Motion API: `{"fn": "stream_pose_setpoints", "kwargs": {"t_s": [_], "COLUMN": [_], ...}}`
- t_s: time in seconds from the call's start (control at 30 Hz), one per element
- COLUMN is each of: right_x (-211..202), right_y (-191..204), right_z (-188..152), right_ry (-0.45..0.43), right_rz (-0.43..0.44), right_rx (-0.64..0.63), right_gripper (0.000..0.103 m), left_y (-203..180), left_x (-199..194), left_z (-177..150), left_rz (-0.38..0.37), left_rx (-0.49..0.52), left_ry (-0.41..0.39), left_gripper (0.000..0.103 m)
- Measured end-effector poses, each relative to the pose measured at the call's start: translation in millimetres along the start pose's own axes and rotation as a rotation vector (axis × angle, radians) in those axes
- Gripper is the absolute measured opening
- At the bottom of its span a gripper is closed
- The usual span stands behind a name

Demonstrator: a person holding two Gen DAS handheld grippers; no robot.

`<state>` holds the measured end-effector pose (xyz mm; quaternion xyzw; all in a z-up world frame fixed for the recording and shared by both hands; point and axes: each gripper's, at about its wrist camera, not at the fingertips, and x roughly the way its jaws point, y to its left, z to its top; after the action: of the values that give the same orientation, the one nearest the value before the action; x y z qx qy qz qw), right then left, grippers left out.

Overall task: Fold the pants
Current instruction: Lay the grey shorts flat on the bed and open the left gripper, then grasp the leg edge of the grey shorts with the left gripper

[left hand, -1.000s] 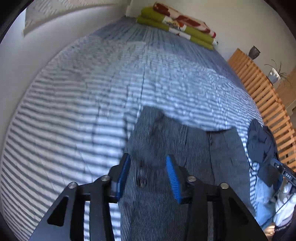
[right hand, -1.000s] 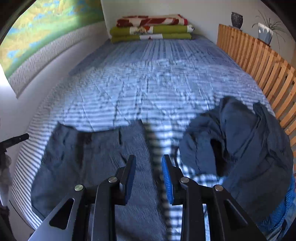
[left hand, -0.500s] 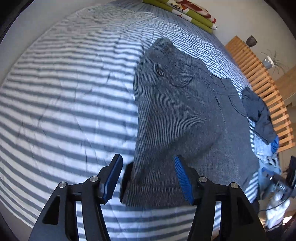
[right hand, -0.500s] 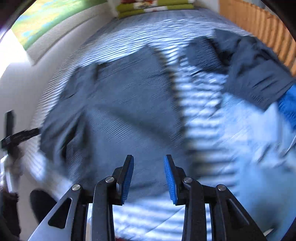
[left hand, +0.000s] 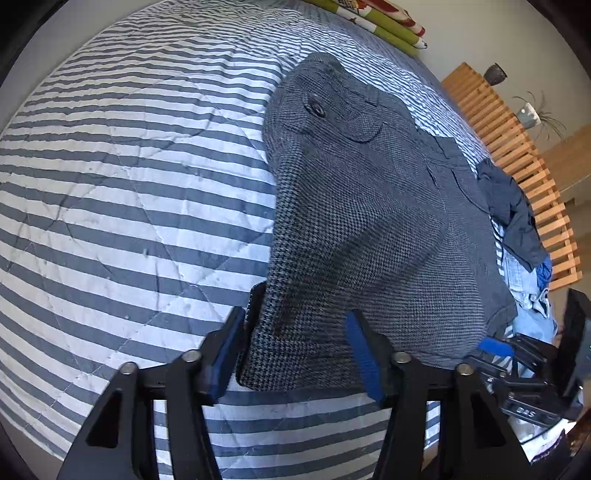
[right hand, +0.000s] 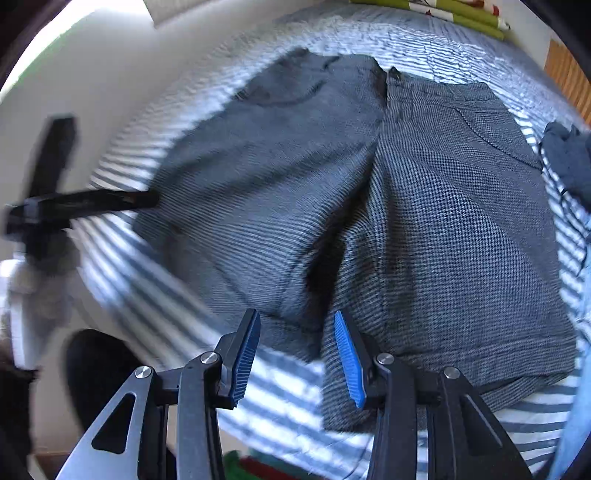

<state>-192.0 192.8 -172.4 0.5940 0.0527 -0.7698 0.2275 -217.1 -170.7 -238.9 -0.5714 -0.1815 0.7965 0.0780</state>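
The left gripper (left hand: 295, 354) hangs over the near edge of the bed (left hand: 122, 192), its jaws partly apart and closing, with the hem of one leg of the pants (left hand: 369, 206) bunched between the two blue pads; whether the pads already press on the cloth cannot be told, since the fabric fills most of the gap but a sliver shows beside the right pad. The right gripper (right hand: 295, 354) stands over the same near edge with its jaws partly apart and opening; the inner hem corners of the two legs lie under the gap, yet neither pad touches them. The pants (right hand: 369, 192) are a single grey houndstooth pair with short legs, spread flat near the bed's near edge with the waistband toward the far end; two legs show, and one dark button (left hand: 315, 107) sits on a pocket flap. In the right wrist view the left gripper appears as a blurred black shape (right hand: 74, 206) at the bed's left edge. Beside the pants, toward the right edge, lies a heap of other clothes (left hand: 517, 206), dark navy on top of pale blue. At the far end of the bed sits one stack of folded blankets (left hand: 384, 22), green, red and white. Along the right side runs a wooden slatted rail (left hand: 509, 147), with two pots (left hand: 495, 72) beyond it.
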Motion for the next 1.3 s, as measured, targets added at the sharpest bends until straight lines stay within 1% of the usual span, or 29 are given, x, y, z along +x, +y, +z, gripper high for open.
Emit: {"fn": "stream_pose_setpoints", "kwargs": {"t_s": [0.07, 0.13, 0.17, 0.2, 0.23, 0.27, 0.33, 0.37, 0.4, 0.43, 0.47, 0.5, 0.53, 0.57, 0.6, 0.63, 0.7, 0.8, 0.83, 0.87, 0.9, 0.93, 0.97, 1.0, 1.03, 1.13, 1.2, 1.27, 1.3], "right_x": [12.5, 16.4, 14.9, 11.5, 7.6, 1.1, -16.5, -22.7, -26.7, -29.3, -31.5, -32.2, -32.5, -33.9, -35.9, -37.5, -38.9, -43.2, -41.0, -33.6, -21.9, -9.6, 2.8, 16.5, 19.5, -11.3, -40.6, -66.2, -83.3], "right_y": [-5.1, -9.4, -10.9, -14.6, -20.3, -25.4, -35.6, -41.6, -47.2, -50.6, -52.8, -52.1, -51.1, -49.5, -46.4, -43.1, -35.6, -17.3, -10.0, -4.7, 0.4, 3.3, -0.2, -8.2, -14.7, -36.9, -63.2, -90.5, -110.1], "right_z": [3.0, 6.7, 9.3, 11.6, 13.1, 14.1, 15.3, 14.0, 12.2, 9.3, 5.6, 1.0, -3.9, -7.5, -11.9, -14.6, -17.4, -12.2, -10.0, -6.7, -2.2, -1.8, -4.0, -8.4, -10.9, -20.0, -29.1, -31.6, -35.3], "right_ry": [0.053, 0.067, 0.074, 0.086, 0.105, 0.102, 0.063, 0.052, 0.055, 0.063, 0.071, 0.084, 0.09, 0.078, 0.065, 0.057, 0.044, -0.033, -0.045, -0.038, -0.013, 0.03, 0.097, 0.177, 0.201, 0.112, 0.059, -0.014, -0.062], "right_rz": [0.029, 0.043, 0.069, 0.156, 0.308, 0.418, 0.565, 0.639, 0.658, 0.616, 0.526, 0.414, 0.309, 0.233, 0.166, 0.143, 0.144, 0.13, 0.107, 0.065, 0.03, 0.026, 0.071, 0.183, 0.256, 0.328, 0.38, 0.348, 0.284], "right_rx": [0.049, 0.09, 0.104, 0.139, 0.2, 0.253, 0.324, 0.353, 0.369, 0.365, 0.341, 0.294, 0.257, 0.235, 0.203, 0.173, 0.138, 0.078, 0.051, 0.025, 0.02, 0.032, 0.062, 0.119, 0.156, 0.157, 0.191, 0.238, 0.258], "right_gripper": [0.038, 0.028, 0.018, 0.004, 0.005, 0.004, 0.005, 0.005, 0.006, 0.008, 0.012, 0.019, 0.037, 0.043, 0.043, 0.043, 0.043, 0.043, 0.043, 0.043, 0.043, 0.04, 0.028, 0.023, 0.023, 0.023, 0.029, 0.037, 0.037], "left_y": [-2.9, -5.7, -7.2, -9.5, -12.7, -15.1, -21.3, -25.3, -27.2, -28.0, -27.2, -25.6, -25.5, -22.7, -17.2, -12.5, -5.3, -9.2, -11.4, -12.6, -14.8, -15.4, -16.3, -15.7, -14.7, -15.7, -26.5, -44.7, -57.3], "left_x": [-0.5, -9.0, -15.8, -24.9, -35.3, -46.0, -69.3, -78.1, -85.8, -90.2, -93.3, -95.6, -93.0, -87.9, -81.6, -76.2, -62.3, -41.4, -31.5, -23.6, -16.4, -12.7, -13.1, -14.9, -19.0, -37.7, -50.2, -60.9, -65.2], "left_z": [2.3, 5.7, 8.2, 9.9, 13.2, 15.8, 19.7, 19.7, 20.1, 19.7, 17.5, 13.6, 11.6, 9.3, 7.0, 4.7, 3.3, 1.1, 2.1, 1.6, 0.6, -1.7, -3.5, -3.8, -4.9, -9.1, -14.0, -20.5, -23.1], "left_rz": [0.025, 0.012, 0.001, -0.006, -0.013, -0.023, -0.033, -0.026, -0.023, -0.031, -0.038, -0.016, 0.033, 0.057, 0.056, 0.048, 0.072, 0.125, 0.149, 0.151, 0.141, 0.151, 0.183, 0.197, 0.201, 0.224, 0.245, 0.229, 0.216], "left_rx": [0.015, 0.023, 0.029, 0.04, 0.051, 0.055, 0.069, 0.084, 0.092, 0.097, 0.106, 0.121, 0.136, 0.14, 0.124, 0.105, 0.079, 0.084, 0.093, 0.092, 0.088, 0.09, 0.098, 0.096, 0.088, 0.086, 0.113, 0.147, 0.167], "left_ry": [0.001, -0.008, -0.013, -0.023, -0.036, -0.048, -0.08, -0.091, -0.093, -0.085, -0.091, -0.114, -0.12, -0.108, -0.091, -0.076, -0.058, -0.034, -0.016, 0.005, 0.027, 0.032, 0.02, 0.016, 0.009, -0.023, -0.043, -0.063, -0.069], "left_gripper": [0.024, 0.019, 0.017, 0.016, 0.016, 0.016, 0.017, 0.023, 0.032, 0.065, 0.088, 0.089, 0.088, 0.088, 0.088, 0.088, 0.087, 0.064, 0.051, 0.038, 0.032, 0.027, 0.026, 0.026, 0.026, 0.028, 0.031, 0.037, 0.037]}}
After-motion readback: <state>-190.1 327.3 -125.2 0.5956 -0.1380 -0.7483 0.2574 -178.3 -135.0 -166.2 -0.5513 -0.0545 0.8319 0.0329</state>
